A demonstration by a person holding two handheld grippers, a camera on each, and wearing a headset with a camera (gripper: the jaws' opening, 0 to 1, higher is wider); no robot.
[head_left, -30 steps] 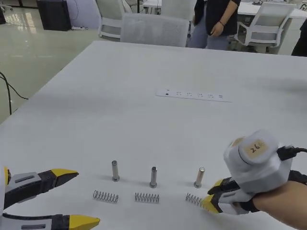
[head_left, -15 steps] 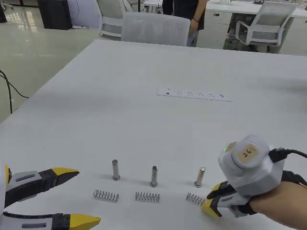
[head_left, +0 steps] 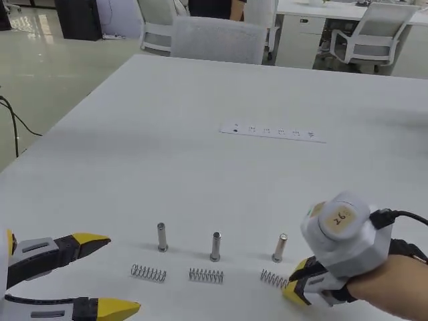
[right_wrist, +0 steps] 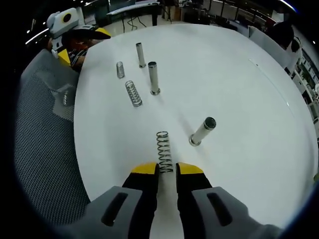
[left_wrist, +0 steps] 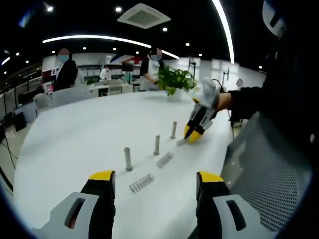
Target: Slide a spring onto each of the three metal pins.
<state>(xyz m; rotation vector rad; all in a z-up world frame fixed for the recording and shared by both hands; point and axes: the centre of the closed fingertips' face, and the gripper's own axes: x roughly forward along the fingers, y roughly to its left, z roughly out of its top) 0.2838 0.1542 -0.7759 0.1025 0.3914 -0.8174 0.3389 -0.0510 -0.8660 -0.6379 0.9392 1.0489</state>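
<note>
"Spring [right_wrist: 163, 149] at near right: how is it best taken?"
"Probably clamped at its near end and kept level, so the far end is left free for the right pin [right_wrist: 202, 131] just beyond."
"Jaws?"
"Right gripper [right_wrist: 167, 169]: narrowly parted, spring end between the tips, not seen clamped. Left gripper [left_wrist: 154, 177], near left: held wide, nothing touched."

At the tips of the right tool [right_wrist: 167, 170] lies the end spring [right_wrist: 163, 151]. The end pin [right_wrist: 202, 131] stands just to one side of it, not touching. Ahead of the left tool [left_wrist: 155, 177], whose jaws are wide apart, bare bench [left_wrist: 75, 134] runs to the near spring [left_wrist: 141, 182] and near pin [left_wrist: 128, 158], with open surface either side of the row.
</note>
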